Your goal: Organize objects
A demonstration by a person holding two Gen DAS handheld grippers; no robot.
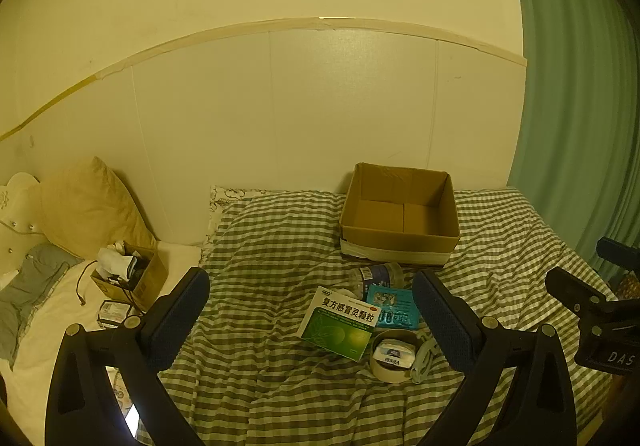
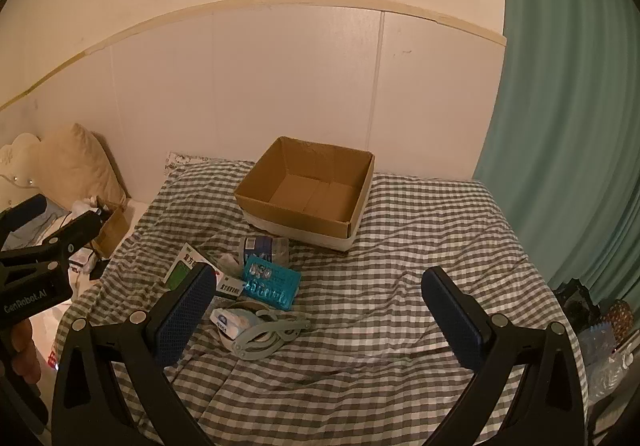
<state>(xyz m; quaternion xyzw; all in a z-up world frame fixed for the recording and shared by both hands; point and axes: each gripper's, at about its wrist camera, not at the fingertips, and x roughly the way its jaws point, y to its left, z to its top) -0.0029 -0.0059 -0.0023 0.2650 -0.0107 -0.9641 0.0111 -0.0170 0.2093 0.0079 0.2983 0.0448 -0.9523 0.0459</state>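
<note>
Both grippers, left gripper (image 1: 310,320) and right gripper (image 2: 320,306), hang spread wide, grasping nothing. At centre frame the cardboard box (image 1: 400,242) (open-topped) sits above the green medicine box (image 1: 340,326).

Medicine box (image 2: 188,264) partly behind finger (image 2: 182,316)

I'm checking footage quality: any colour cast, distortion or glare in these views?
Left wrist view: yellow-green cast, wall trim bowed by the fisheye, dark corners, a bright glare patch bottom left. Right wrist view: warmer pinkish cast, same bowing; the cardboard box and bedspread are evenly lit and sharp.
</note>
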